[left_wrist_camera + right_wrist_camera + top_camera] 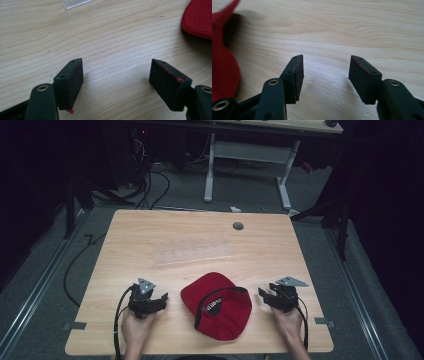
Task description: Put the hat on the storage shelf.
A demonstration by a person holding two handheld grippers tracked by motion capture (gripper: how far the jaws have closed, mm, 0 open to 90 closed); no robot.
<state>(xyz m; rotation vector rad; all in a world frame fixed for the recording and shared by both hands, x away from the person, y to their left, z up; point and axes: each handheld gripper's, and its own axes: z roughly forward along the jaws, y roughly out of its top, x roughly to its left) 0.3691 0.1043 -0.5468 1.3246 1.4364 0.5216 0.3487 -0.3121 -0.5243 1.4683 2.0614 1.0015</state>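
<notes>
Your left tool rests low on the desk with its jaws spread wide and nothing between them — in the left gripper view only bare wood grain lies in the gap. Your right tool sits the same way on the other side, jaws well apart and empty, their tips just above the desk.

The red cap lies on the desk between your two tools, near each but touching neither. It rests crown down, so its dark inner band with white lettering faces up, and its brim points away from you and toward the left tool's side. In the left gripper view the cap's red edge shows ahead and to the right of the jaws; in the right gripper view the red cloth sits close on the left of the jaws, casting a shadow on the wood.

Beyond the cap, farther from both tools, a clear plastic strip lies flat across the middle of the desk — its corner shows ahead of the left tool. A small grey round cap sits in the desk near the far edge.
</notes>
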